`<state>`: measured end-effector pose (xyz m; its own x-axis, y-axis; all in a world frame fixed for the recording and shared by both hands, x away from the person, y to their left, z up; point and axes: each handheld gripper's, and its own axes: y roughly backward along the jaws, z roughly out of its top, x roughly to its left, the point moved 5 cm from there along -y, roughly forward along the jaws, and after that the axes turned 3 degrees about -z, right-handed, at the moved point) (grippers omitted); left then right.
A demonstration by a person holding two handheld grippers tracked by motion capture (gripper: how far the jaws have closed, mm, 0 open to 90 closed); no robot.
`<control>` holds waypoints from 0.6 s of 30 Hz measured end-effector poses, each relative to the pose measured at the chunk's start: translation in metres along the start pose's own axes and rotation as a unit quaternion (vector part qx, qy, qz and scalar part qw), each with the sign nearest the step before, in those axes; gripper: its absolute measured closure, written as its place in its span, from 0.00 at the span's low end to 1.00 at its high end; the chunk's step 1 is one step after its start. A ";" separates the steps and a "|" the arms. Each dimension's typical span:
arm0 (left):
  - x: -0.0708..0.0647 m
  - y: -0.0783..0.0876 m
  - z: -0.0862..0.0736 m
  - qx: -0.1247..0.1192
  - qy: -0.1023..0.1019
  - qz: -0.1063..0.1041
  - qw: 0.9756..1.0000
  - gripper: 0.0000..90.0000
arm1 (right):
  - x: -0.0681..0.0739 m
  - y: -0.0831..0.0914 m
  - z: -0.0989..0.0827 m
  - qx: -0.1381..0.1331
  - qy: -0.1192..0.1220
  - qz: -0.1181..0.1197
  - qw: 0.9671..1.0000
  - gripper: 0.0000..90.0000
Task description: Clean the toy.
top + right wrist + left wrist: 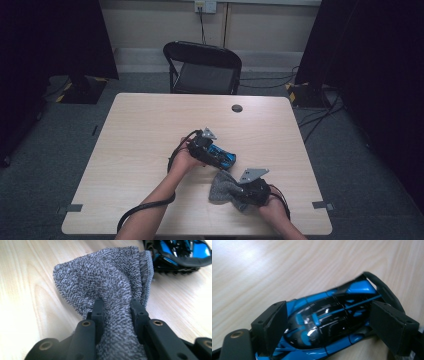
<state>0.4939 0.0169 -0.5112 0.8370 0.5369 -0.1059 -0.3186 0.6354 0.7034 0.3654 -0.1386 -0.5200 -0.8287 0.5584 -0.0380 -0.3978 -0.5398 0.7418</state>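
A blue and black toy car (223, 158) (329, 320) lies on the wooden table (145, 130) near its middle. My left gripper (216, 153) (328, 306) straddles the car, one pad on each flank. The jaws stand wide, and I see no pad pressing on the car. To the car's right and nearer to me lies a crumpled grey towel (223, 187) (105, 275). My right gripper (241, 194) (117, 302) is shut on a bunched fold of it. In the right gripper view, the car (180, 250) sits just beyond the towel.
A round dark grommet (237, 108) sits in the table top near the far edge. A black folding chair (202, 70) stands behind the table. Dark curtains hang at both sides. Cables trail from both grippers toward the near edge.
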 end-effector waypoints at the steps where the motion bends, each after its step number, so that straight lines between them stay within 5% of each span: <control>1: 0.000 -0.001 0.001 0.002 -0.003 0.000 1.000 0.14 | -0.001 0.000 0.000 0.001 -0.001 0.001 1.000 0.78; 18: 0.008 -0.008 0.000 0.017 0.015 0.000 1.000 0.00 | -0.003 0.000 -0.001 0.002 -0.005 0.007 1.000 0.77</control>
<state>0.5036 0.0161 -0.5181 0.8230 0.5540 -0.1257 -0.3040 0.6164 0.7264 0.3678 -0.1407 -0.5204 -0.8301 0.5573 -0.0201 -0.3845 -0.5458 0.7444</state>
